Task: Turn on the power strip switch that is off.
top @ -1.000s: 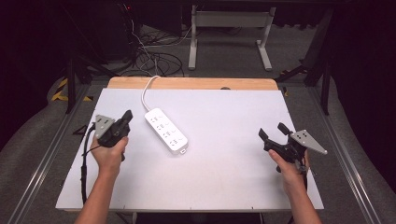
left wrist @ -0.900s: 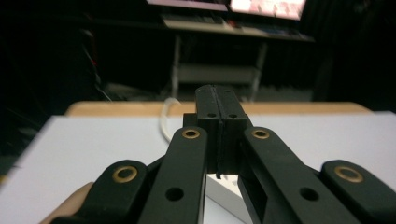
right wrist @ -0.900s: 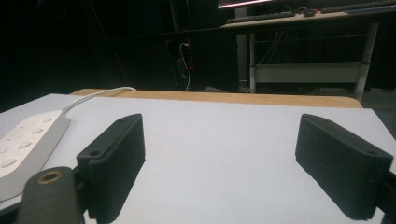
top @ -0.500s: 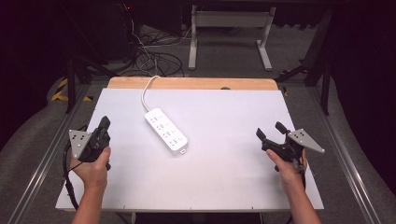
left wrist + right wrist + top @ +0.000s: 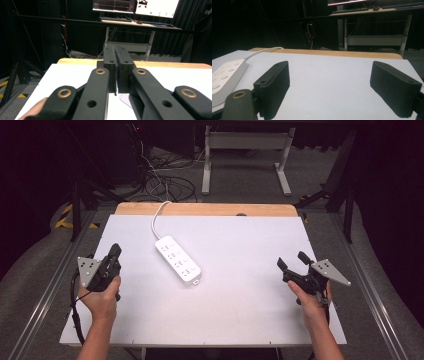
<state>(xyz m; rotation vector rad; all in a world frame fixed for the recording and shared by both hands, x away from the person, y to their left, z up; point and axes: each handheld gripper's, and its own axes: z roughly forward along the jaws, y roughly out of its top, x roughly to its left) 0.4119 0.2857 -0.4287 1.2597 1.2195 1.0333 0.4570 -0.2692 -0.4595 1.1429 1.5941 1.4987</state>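
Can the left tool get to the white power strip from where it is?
Probably yes. Bare white table lies between the left tool and the power strip, with nothing in the way. Its jaws are nearly shut though, so they would need to open before grabbing it.

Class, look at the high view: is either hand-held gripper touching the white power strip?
No: the power strip lies alone mid-table, apart from both the left hand-held gripper and the right hand-held gripper.

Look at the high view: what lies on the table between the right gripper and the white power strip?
Nothing: only bare white tabletop separates the right gripper from the white power strip, shown in the high view.
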